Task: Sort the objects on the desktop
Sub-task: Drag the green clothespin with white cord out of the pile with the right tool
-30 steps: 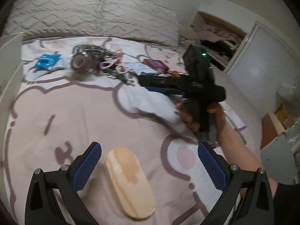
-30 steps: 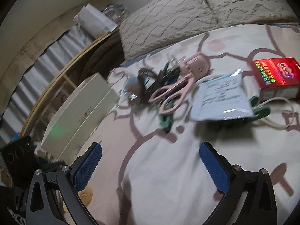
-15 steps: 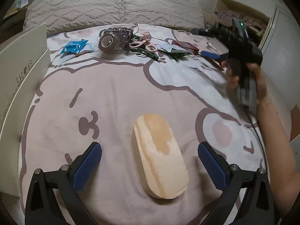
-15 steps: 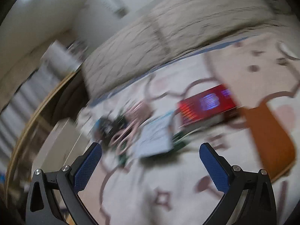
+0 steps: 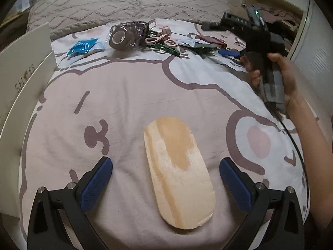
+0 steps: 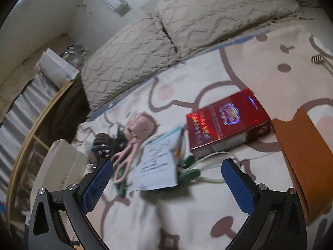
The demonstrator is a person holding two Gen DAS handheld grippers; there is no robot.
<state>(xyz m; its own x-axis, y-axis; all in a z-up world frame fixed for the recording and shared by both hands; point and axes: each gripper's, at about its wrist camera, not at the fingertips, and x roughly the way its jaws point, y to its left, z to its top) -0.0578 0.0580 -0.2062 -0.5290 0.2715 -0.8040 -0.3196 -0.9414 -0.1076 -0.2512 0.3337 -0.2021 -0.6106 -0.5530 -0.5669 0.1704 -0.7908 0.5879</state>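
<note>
Bedspread with a cartoon print is the work surface. Left gripper (image 5: 166,179) has its tongs spread wide and empty, straddling the wooden oval board (image 5: 179,170) near the bed's front edge, long axis running away from the camera. Right gripper (image 6: 167,182), also spread and empty, hangs nearest the back-edge clutter: pink scissors (image 6: 127,156), paper slip (image 6: 158,164), red box (image 6: 226,118). Only the left view shows the blue packet (image 5: 83,46).

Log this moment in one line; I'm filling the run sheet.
left tool: open, over wooden tray | right tool: open, above white packet
</note>
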